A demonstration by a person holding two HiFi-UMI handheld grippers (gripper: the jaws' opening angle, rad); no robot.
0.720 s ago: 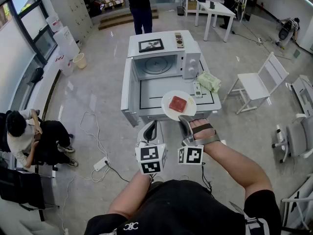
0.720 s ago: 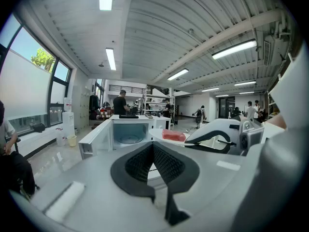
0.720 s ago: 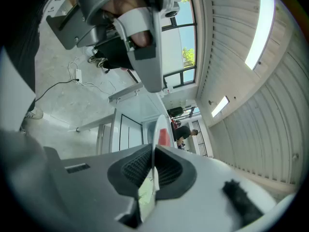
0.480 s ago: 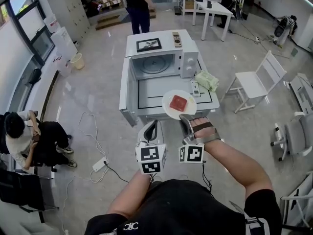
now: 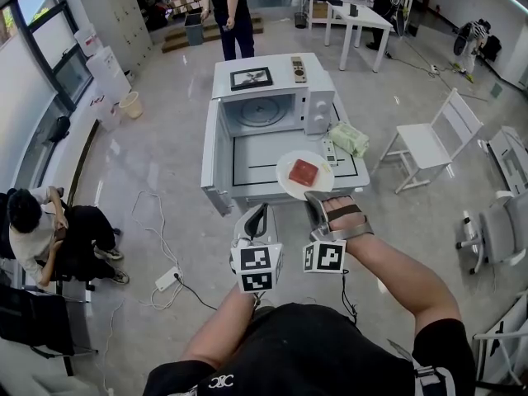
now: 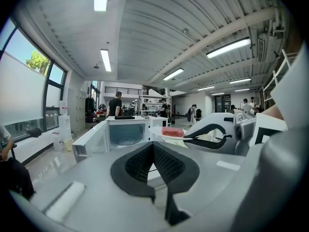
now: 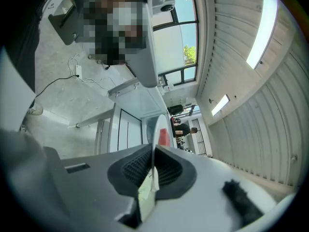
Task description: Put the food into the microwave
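A white microwave (image 5: pixel 272 97) stands on a white table (image 5: pixel 247 167), its door (image 5: pixel 213 159) swung open to the left and the cavity (image 6: pixel 126 132) showing. My right gripper (image 5: pixel 316 198) is shut on the near rim of a white plate (image 5: pixel 289 181) that carries a red slab of food (image 5: pixel 304 172). The plate hangs level over the table's front right part. In the right gripper view the plate (image 7: pixel 155 129) runs edge-on out of the gripper (image 7: pixel 153 158). My left gripper (image 5: pixel 257 213) hovers beside it, below the table's front edge, shut and empty (image 6: pixel 153 146).
On the table, right of the microwave, lie a green bag (image 5: pixel 351 137) and a remote (image 5: pixel 331 149). A picture frame (image 5: pixel 253 76) and another remote (image 5: pixel 299 67) sit on top of the microwave. A white chair (image 5: pixel 433 139) stands at the right. A person (image 5: pixel 227 7) stands behind the table.
The plate in my right gripper has edged slightly farther over the table toward the microwave. The left gripper has stayed where it was. The person behind the table has shifted.
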